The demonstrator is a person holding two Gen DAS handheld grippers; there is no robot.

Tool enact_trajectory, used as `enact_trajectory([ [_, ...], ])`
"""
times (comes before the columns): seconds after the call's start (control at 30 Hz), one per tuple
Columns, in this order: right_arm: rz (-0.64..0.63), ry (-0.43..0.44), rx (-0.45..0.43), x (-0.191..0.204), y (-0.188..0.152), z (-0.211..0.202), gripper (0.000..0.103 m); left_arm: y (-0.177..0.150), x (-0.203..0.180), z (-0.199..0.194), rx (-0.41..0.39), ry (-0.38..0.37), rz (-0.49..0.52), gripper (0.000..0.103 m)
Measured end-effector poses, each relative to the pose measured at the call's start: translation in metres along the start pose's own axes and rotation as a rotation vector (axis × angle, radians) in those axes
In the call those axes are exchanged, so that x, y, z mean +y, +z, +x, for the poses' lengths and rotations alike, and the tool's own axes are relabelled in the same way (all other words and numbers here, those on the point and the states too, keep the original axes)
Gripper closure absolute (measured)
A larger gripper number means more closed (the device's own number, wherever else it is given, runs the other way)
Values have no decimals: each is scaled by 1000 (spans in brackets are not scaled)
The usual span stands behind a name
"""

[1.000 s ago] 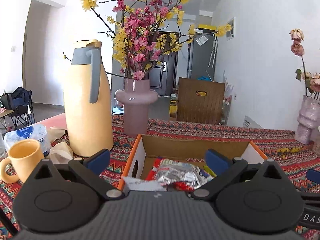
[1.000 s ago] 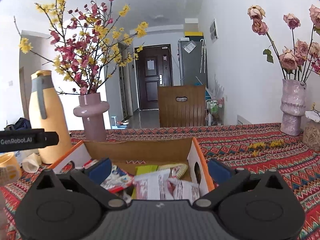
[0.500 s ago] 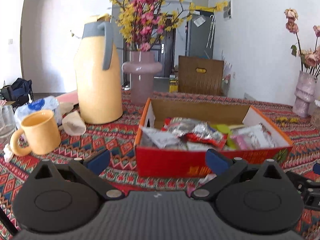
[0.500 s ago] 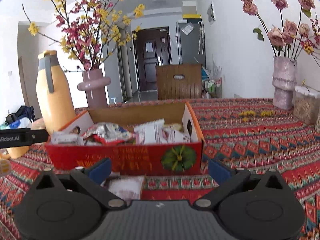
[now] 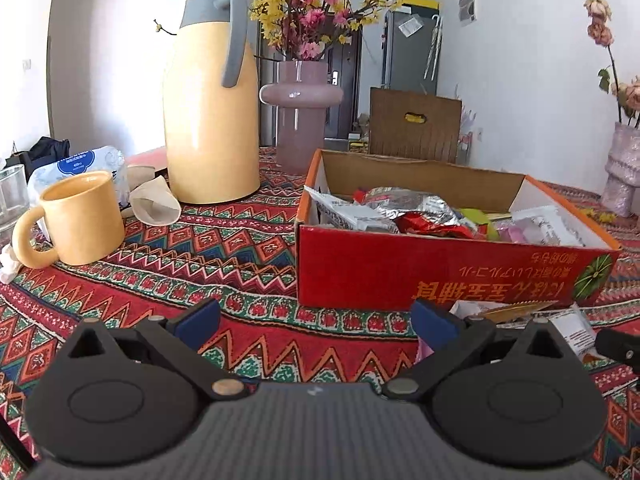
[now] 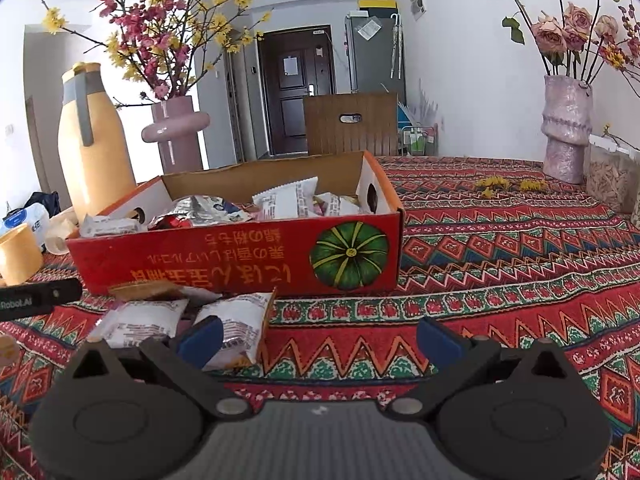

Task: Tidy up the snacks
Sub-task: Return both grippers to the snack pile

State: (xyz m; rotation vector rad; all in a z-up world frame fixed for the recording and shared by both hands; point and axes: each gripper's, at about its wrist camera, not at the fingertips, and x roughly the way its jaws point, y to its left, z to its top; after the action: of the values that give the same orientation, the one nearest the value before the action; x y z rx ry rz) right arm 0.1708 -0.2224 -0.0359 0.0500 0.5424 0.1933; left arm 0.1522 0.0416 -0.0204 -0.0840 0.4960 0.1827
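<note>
My right gripper (image 6: 318,336) is spread wide and empty, low over the patterned tablecloth (image 6: 500,248). Its left pad sits just in front of a white snack packet (image 6: 236,330), with a second white packet (image 6: 140,322) just left of that and a brown packet (image 6: 144,290) beyond, against the box front. My left gripper (image 5: 314,318) is also wide and empty, with nothing but cloth between the pads; a few loose packets (image 5: 516,312) lie off its right pad.

The red cardboard box (image 6: 240,260) sits straight ahead of both tools, already heaped with snacks (image 6: 248,208).

Risks from here:
- The packets overlap, so closing on the near one may drag its neighbour along or catch only a flimsy corner that slips out in the lift (foil looks slick).
- Coming in too low could pinch the cloth and tug it, and the yellow mug (image 5: 76,220) and tall yellow thermos (image 5: 210,100) stand on it, off to my left tool's left.
- The box is full, so a drop onto the pile could slide back over the near wall.
- Both tools work the same small heap and could bump each other.
</note>
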Motion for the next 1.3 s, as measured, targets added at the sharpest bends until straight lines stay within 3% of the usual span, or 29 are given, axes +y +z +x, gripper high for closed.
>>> enact_trajectory([
  [0.53, 19, -15, 4, -1, 2, -1, 0, 2, 12, 5, 24, -19, -88, 0],
  [0.77, -8, 36, 1, 17, 9, -9, 0, 1, 16, 6, 28, -27, -107, 0],
  [1.03, -72, -22, 80, 40, 13, 21, 1, 1, 16, 7, 37, -32, -117, 0],
  [1.3, -148, -11, 124, 61, 14, 41, 1, 1, 17, 7, 36, -34, -123, 0],
])
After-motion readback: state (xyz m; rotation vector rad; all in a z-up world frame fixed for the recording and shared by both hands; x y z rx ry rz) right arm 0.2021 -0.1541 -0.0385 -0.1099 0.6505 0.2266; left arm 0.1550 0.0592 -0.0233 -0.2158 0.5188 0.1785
